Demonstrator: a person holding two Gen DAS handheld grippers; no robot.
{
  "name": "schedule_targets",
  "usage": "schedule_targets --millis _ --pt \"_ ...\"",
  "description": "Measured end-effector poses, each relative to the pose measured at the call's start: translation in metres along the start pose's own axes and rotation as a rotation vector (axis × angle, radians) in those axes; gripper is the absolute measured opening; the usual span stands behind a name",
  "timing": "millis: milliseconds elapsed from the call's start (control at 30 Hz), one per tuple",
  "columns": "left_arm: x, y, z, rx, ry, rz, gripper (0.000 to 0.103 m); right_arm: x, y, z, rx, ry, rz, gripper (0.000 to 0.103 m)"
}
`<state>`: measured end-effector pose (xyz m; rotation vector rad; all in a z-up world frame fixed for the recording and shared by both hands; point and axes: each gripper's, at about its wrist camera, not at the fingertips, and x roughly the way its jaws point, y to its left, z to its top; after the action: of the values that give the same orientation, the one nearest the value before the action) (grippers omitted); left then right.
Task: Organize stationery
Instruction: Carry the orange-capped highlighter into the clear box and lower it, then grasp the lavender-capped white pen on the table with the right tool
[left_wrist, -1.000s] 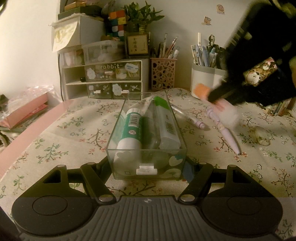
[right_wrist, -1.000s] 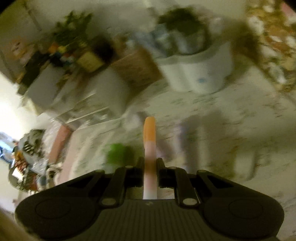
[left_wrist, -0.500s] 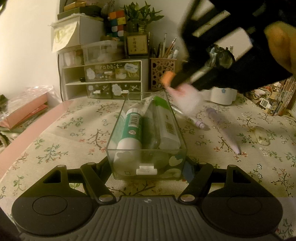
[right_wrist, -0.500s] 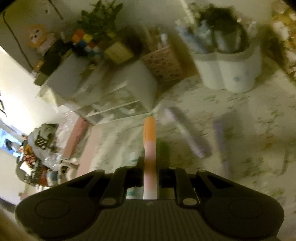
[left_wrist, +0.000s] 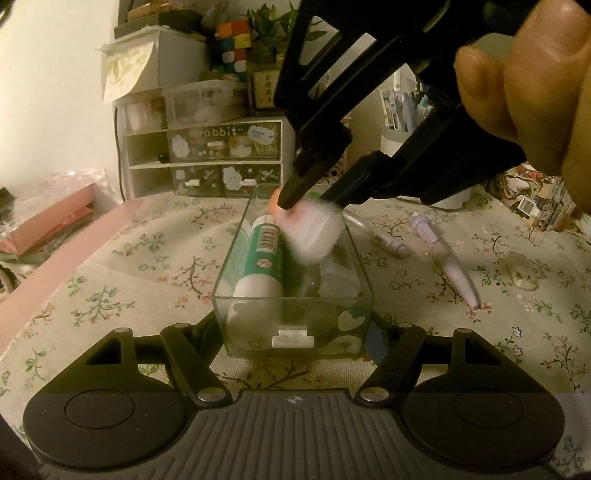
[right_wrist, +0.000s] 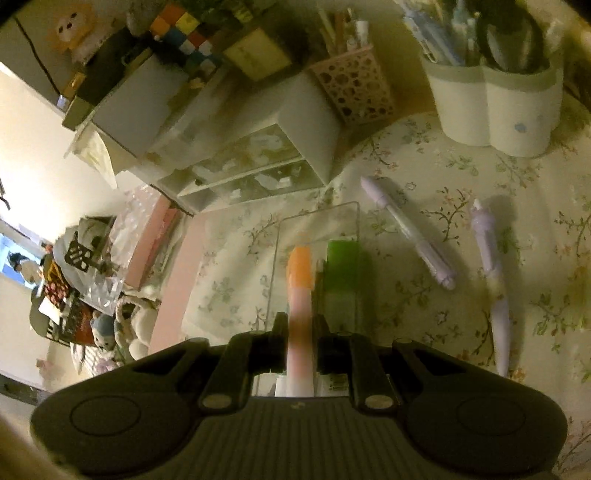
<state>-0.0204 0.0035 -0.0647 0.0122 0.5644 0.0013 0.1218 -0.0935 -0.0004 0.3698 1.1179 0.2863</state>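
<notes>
A clear plastic box (left_wrist: 364, 273) sits on the floral tablecloth, and my left gripper (left_wrist: 295, 332) is shut on its near end, one finger on each side. Inside lie a green-and-white glue tube (left_wrist: 264, 258) and a green-capped item (right_wrist: 341, 258). My right gripper (left_wrist: 310, 201) hangs over the far end of the box, shut on a pink-white tube with an orange cap (right_wrist: 300, 295). That tube (left_wrist: 314, 232) points down into the box and looks blurred. Two purple pens (right_wrist: 410, 232) (right_wrist: 489, 269) lie on the cloth to the right of the box.
A white drawer unit (left_wrist: 207, 158) stands behind the box, with a pink lattice pen cup (right_wrist: 354, 88) and a white pen holder (right_wrist: 495, 107) beside it. Pink boxes (left_wrist: 51, 225) lie off the left edge. A small clear object (left_wrist: 522, 269) rests at right. A person's hand (left_wrist: 535, 74) grips the right gripper.
My right gripper has carried the orange-capped tube leftward from above the purple pens to over the clear box. The left gripper and the box have stayed still.
</notes>
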Motion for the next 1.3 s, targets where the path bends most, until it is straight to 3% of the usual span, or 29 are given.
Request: schedule_targets --millis 333,600,833,1033,1300 --pt "0.000 0.000 0.000 -0.001 0.000 -0.001 0.073 0.001 0.004 0.003 -0.086 0.046 -0.005 0.015" --pt "0.000 0.000 0.000 -0.001 0.000 -0.001 0.073 -0.026 -0.030 0.012 -0.059 -0.061 -0.015 0.015" --pt "0.000 0.001 0.000 0.000 0.000 -0.001 0.072 -0.045 -0.084 0.025 0.005 -0.149 -0.140 0.018" --pt "0.000 0.000 0.000 0.001 0.001 -0.001 0.073 -0.033 -0.107 0.021 -0.009 -0.108 -0.186 0.018" --pt "0.000 0.000 0.000 0.002 0.000 0.000 0.073 -0.022 -0.096 0.014 -0.114 -0.078 -0.191 0.018"
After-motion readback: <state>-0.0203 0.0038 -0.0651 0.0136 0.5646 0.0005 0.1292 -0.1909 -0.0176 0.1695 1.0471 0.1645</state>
